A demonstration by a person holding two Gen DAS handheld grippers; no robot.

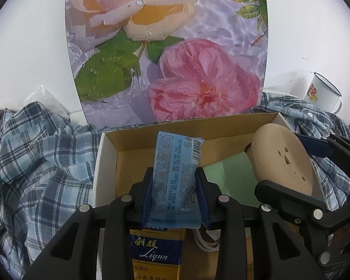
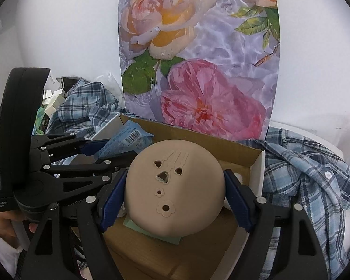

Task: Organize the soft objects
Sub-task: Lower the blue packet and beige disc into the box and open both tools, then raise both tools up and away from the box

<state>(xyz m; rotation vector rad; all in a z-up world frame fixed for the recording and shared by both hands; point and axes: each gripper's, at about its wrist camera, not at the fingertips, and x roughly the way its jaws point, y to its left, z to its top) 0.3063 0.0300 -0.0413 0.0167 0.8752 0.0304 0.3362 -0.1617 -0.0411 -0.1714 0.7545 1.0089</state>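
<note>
- Two soft things are in my tongs, both held over the open cardboard box (image 1: pixel 137 140) that sits on the plaid shirt (image 1: pixel 35 163).
- Far left, that shirt is limp cloth, bunched around the box; I judge it light and floppy, best pinched at a thick fold.
- My left tongs (image 1: pixel 175 194) are clamped on a blue packet (image 1: pixel 175 175), which stands upright above the box floor. It looks light, crinkly and a bit slick; the pads grip its lower half across the width, and I judge that a sound place to hold.
- Below it a dark blue and yellow carton (image 1: pixel 156 254) lies in the box; stiffer, I would say.
- My right tongs (image 2: pixel 175 200) grip a round tan puff (image 2: pixel 175 191) by its two sides, over a green pad (image 1: pixel 228 177). It seems squashy and light, so a firm squeeze at mid-width should hold.
- Far right, a white mug (image 1: pixel 322 93) stands on the worktop, apart from the box.
</note>
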